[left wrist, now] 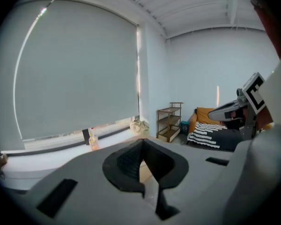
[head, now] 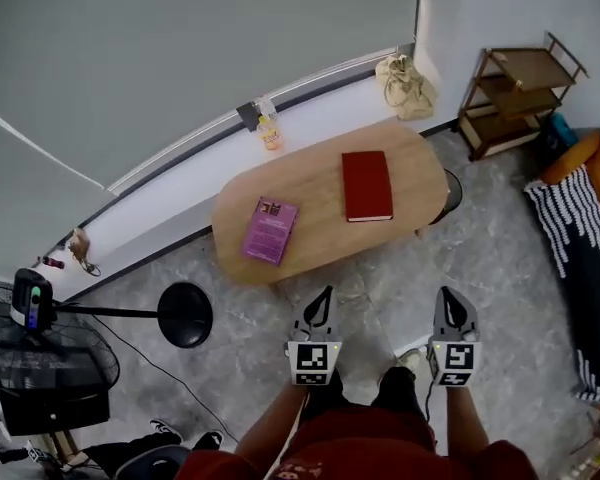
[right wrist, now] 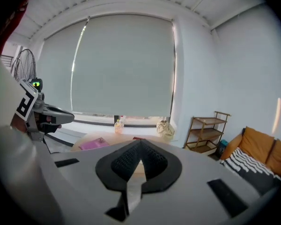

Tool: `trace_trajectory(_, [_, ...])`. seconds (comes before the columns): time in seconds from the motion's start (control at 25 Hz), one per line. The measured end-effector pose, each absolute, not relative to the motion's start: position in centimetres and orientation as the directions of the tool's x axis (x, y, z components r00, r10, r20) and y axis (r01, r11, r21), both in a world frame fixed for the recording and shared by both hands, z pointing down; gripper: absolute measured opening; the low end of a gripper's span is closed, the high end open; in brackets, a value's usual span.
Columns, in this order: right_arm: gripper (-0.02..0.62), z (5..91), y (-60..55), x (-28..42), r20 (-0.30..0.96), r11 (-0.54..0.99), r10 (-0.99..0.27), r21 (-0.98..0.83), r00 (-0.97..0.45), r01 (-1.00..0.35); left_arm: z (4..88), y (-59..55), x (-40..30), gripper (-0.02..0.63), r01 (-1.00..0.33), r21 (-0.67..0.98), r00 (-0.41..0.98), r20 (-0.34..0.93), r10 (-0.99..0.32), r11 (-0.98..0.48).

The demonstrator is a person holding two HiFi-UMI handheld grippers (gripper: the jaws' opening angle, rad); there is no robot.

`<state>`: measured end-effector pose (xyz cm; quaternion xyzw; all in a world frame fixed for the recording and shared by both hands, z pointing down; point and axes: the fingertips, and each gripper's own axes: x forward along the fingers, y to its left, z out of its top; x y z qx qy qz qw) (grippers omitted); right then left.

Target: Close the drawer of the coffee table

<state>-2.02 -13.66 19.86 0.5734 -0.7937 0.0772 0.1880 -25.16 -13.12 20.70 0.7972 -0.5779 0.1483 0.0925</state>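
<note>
Your head view shows the whole table (head: 320,196) ahead of left claw (head: 323,303) and right claw (head: 451,303), both closed on nothing. Of the claw views, only the right one catches the purple book (right wrist: 92,144) on the table.

A long white window ledge (head: 170,208) runs under a grey roller blind (head: 180,58). On the ledge stand a small clear-and-orange bottle (head: 270,131) and, toward its right end, a beige knotted cloth bag (head: 404,86). In front of the ledge lie 2 closed books, a red hardcover book (head: 367,185) and a purple paperback book (head: 270,230), apart from each other. Past the ledge's right end stands a brown wooden shelf rack (head: 515,98). In front of its left end is a black wire-cage floor fan (head: 40,368).
</note>
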Motion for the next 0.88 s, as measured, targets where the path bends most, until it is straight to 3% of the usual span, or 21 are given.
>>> trace_trajectory(0.28, [-0.003,6.6,-15.1,-1.7,0.171,0.286,-0.95,0.136,-0.262,-0.949,8.0,-13.7,-25.3,0.008,-0.938,-0.122,0.316,0.085,-0.945,-0.325])
trace_trajectory(0.52, [-0.003,-1.2,-15.0,-0.7,-0.085,0.237,-0.963,0.189,-0.256,-0.953,0.7,-14.5,-25.3,0.008,-0.921,-0.255,0.332,-0.122,-0.935,-0.294])
trace_trajectory(0.88, [-0.002,-1.9,-15.4,-0.9,-0.122,0.226,-0.961,0.17,-0.248,-0.959,-1.9,-14.6,-25.7,0.008,-0.925,-0.286,0.31,-0.187,-0.932,-0.25])
